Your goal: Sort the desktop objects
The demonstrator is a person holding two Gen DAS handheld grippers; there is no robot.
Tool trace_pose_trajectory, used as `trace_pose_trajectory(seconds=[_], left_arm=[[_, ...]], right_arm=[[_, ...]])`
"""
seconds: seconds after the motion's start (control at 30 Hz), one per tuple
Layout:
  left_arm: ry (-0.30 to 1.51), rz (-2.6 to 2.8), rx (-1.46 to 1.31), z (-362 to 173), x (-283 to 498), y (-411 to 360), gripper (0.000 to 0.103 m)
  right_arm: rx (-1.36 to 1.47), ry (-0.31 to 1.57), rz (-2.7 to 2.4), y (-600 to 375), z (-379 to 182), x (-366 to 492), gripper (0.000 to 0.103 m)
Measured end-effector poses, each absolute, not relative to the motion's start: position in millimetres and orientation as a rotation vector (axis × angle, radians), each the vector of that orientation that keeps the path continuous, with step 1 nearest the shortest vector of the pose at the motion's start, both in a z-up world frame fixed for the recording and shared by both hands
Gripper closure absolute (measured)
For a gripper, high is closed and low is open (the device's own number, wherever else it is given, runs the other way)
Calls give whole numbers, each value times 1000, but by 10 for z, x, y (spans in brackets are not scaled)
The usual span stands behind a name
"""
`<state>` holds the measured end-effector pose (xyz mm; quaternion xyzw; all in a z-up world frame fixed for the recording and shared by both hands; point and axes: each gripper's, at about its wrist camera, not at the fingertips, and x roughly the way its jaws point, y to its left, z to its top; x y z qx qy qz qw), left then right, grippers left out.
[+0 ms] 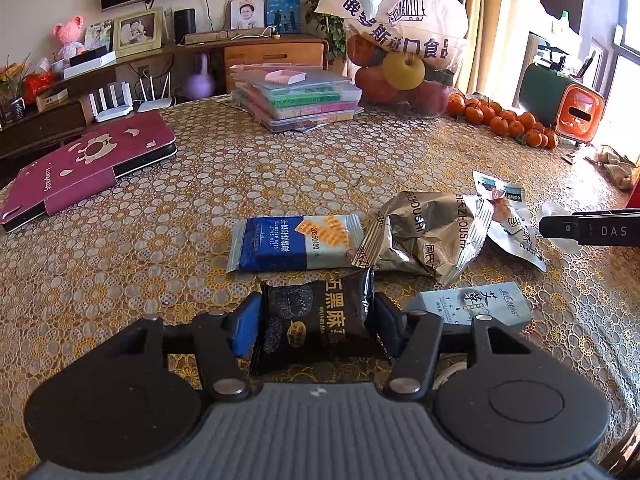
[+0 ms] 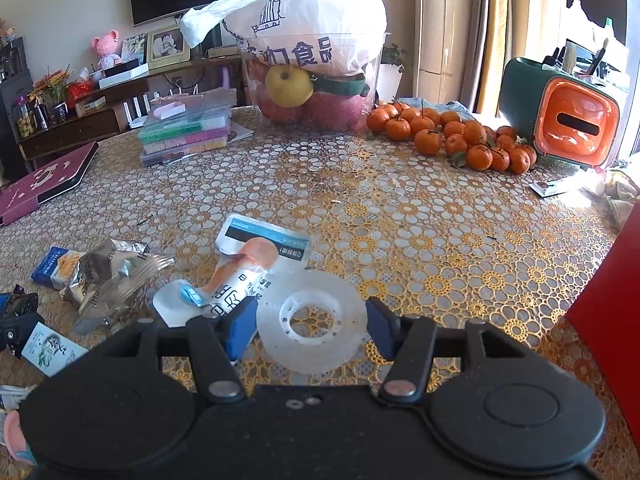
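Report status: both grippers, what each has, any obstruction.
Left gripper shut on black sesame packet. Right gripper open around tape roll. White sausage wrapper touches roll's left.

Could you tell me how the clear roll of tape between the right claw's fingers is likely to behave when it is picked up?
The tape roll lies flat, so it probably won't roll away. Its hollow plastic core suggests it is light and fairly stiff. The glossy rim may slip against the right claw, whose jaws look open around it.

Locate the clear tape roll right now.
Right wrist view: the clear tape roll lies flat on the tablecloth between the open right gripper's fingers, just right of the white sausage packet.
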<state>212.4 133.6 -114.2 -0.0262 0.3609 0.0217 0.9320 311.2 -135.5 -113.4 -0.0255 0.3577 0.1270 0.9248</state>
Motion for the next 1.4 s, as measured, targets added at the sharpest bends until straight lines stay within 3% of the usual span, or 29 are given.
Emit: trace_pose_trajectory(seconds=[0.53,1.4], left_arm=[[699,18,-45,-680,1834,1103,45],[611,-160,1,-23,1320,101,45]], right_arm=[[-61,698,285,-1560,-723,2592,45],[-66,612,294,-2130,5,1586,45]])
